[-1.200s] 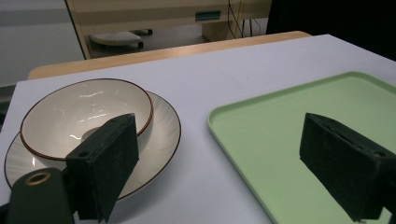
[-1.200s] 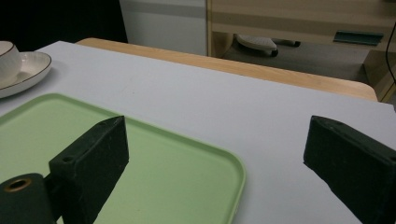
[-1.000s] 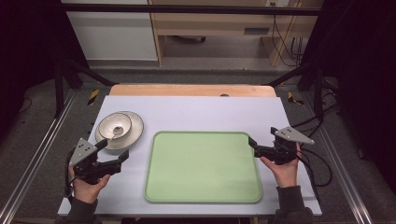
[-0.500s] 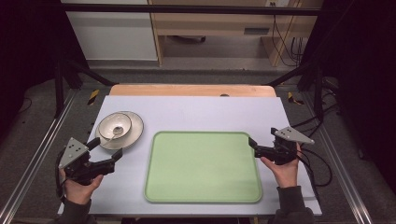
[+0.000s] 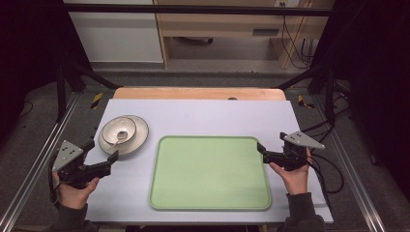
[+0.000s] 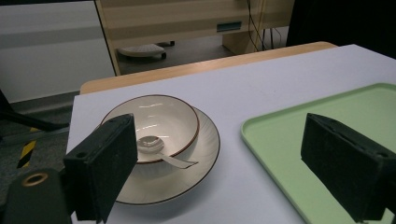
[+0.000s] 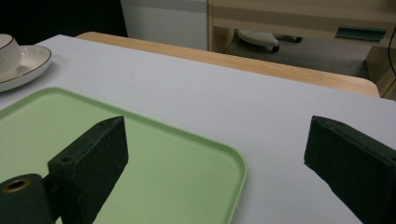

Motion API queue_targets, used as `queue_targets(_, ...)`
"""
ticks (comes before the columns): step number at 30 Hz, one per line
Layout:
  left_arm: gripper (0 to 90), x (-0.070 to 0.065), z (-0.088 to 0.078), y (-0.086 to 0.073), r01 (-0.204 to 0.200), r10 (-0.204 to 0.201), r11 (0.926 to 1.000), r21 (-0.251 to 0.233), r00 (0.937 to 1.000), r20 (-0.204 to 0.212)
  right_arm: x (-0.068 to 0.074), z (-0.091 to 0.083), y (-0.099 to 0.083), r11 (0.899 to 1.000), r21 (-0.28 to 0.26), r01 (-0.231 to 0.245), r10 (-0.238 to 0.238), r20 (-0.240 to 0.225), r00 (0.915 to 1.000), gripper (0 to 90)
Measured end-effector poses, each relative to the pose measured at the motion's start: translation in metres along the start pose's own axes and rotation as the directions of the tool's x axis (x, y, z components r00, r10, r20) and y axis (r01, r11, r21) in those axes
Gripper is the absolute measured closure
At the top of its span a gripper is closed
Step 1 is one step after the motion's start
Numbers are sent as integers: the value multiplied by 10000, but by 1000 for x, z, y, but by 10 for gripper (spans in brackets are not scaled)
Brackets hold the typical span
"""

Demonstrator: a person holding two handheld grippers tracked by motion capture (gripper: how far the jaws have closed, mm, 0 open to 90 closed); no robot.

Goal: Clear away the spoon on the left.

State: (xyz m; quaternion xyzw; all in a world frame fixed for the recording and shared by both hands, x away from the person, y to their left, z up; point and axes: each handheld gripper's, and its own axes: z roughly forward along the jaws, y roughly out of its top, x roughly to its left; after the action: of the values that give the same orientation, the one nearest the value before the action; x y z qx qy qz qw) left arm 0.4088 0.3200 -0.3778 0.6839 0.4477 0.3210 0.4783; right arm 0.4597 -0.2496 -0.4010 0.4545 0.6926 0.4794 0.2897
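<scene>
A white bowl with a brown rim stands on a matching plate at the left of the table, with a white spoon lying in it. In the left gripper view the bowl, spoon and plate lie just ahead. My left gripper is open and empty, just below and left of the plate. A light green tray lies empty in the middle. My right gripper is open and empty at the tray's right edge.
A white sheet covers the table, with a strip of bare wood along the far edge. Black frame legs and cables flank the table. Beyond it are a cabinet and floor.
My left gripper has drawn back to the left, away from the plate. The right gripper, bowl and tray have not moved.
</scene>
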Motion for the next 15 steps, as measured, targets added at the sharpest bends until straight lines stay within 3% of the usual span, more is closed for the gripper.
queue_targets(15,112,14,9,-12,-60,77,9978,660,9997,-249,1,2,-1,9999,142,72,-72,-28,10000,62)
